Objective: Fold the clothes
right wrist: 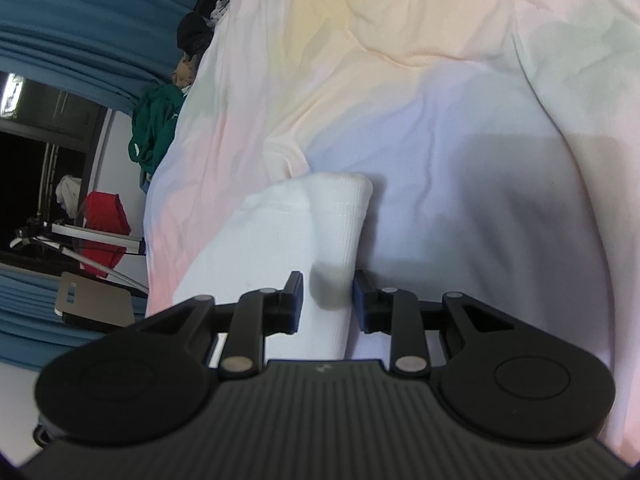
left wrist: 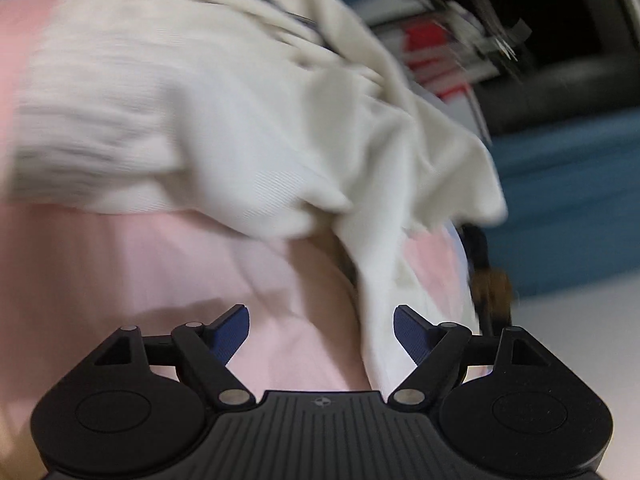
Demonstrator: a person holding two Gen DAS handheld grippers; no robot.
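Observation:
A cream-white ribbed garment (left wrist: pixel 200 100) lies bunched on the pink part of the pastel bedsheet (left wrist: pixel 100 280), blurred in the left wrist view. One fold of it trails down beside the right finger of my left gripper (left wrist: pixel 322 314), whose jaws stand wide open over the sheet and grip nothing. In the right wrist view a white ribbed sleeve cuff (right wrist: pixel 340 208) lies on the sheet (right wrist: pixel 440 80) and runs back between the fingers of my right gripper (right wrist: pixel 327 280). Its jaws stand partly open around the sleeve, and the pads do not squeeze it.
Along the bed's left edge lie a green garment (right wrist: pixel 156 128) and dark clothes (right wrist: pixel 194 34). Beyond are a red cloth (right wrist: pixel 104 216) on a stand, a flat tan board (right wrist: pixel 96 300) and blue curtains (right wrist: pixel 80 8). Blue curtain (left wrist: pixel 560 168) and a red item (left wrist: pixel 432 44) show right of the bed.

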